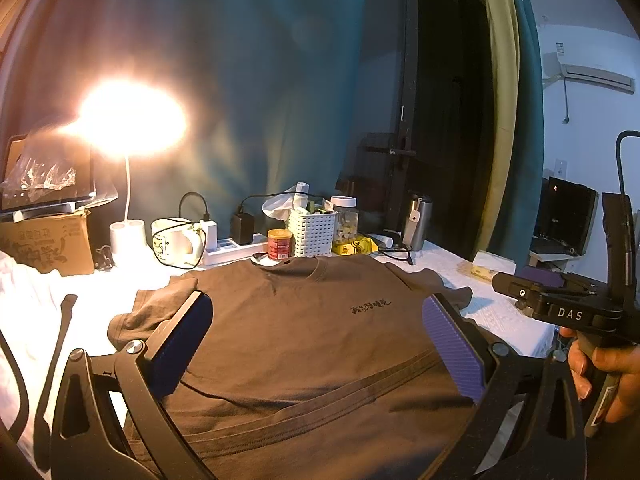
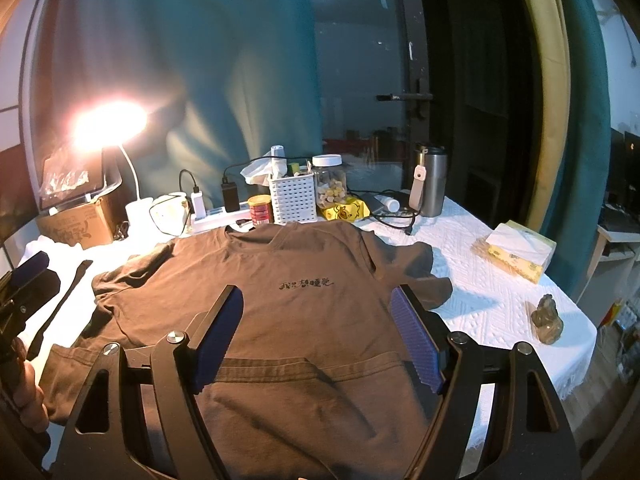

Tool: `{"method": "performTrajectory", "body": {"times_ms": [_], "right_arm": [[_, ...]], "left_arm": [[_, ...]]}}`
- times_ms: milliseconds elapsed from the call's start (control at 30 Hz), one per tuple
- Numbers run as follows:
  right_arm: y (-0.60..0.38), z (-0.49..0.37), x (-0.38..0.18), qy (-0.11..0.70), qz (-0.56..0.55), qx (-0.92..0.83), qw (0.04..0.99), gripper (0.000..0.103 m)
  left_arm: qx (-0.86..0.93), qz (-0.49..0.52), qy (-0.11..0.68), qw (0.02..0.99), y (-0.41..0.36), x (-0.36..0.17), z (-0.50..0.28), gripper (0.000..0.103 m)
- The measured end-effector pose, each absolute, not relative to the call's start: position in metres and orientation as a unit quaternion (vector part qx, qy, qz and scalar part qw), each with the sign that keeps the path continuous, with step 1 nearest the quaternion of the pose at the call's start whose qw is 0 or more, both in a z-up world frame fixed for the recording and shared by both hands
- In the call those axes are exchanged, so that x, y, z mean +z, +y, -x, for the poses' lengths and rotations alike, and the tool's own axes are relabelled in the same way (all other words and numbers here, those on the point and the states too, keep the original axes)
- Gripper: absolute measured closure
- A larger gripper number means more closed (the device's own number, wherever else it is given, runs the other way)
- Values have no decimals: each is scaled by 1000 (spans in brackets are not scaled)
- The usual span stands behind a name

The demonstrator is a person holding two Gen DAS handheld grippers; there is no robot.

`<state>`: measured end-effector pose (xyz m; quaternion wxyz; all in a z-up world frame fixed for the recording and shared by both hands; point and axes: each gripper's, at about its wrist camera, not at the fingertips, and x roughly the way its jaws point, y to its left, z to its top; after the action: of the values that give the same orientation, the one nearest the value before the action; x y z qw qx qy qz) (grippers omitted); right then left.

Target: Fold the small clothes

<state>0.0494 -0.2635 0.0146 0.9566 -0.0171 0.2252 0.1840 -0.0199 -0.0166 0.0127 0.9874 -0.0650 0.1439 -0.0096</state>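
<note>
Left wrist view: one brown T-shirt [image 1: 304, 340], centre frame on white table cover [image 1: 500, 312], chest print in Chinese characters. Left gripper [image 1: 318, 312] fingers spread wide, holding nothing. Right gripper [image 1: 520, 292], right edge, lettered "DAS"; in its own view [image 2: 318, 304] fingers parted, empty. One red can [image 1: 279, 244].

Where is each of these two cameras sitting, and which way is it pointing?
Left wrist: rides the open left gripper, facing across the brown T-shirt toward the lamp; the right gripper and hand show at right.
Right wrist: rides the open right gripper, facing likewise; the left gripper shows at left.
Both share shirt, lamp, white basket.
</note>
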Motion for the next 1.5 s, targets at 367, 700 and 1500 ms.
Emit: {"method": "performTrajectory", "body": {"times_ms": [367,700,1500], "right_arm": [[-269,-49,11,232,13,183,955,24],[-270,-53,9,236,13,181,955,24],[-297,-123,-10,286,-13,147,947,24]], "left_arm": [[-10,65,144,987,-14,12,20,0],[-12,64,146,987,-16,13,19,0],[-16,55,202,978,-32,1,-37,0]]}}
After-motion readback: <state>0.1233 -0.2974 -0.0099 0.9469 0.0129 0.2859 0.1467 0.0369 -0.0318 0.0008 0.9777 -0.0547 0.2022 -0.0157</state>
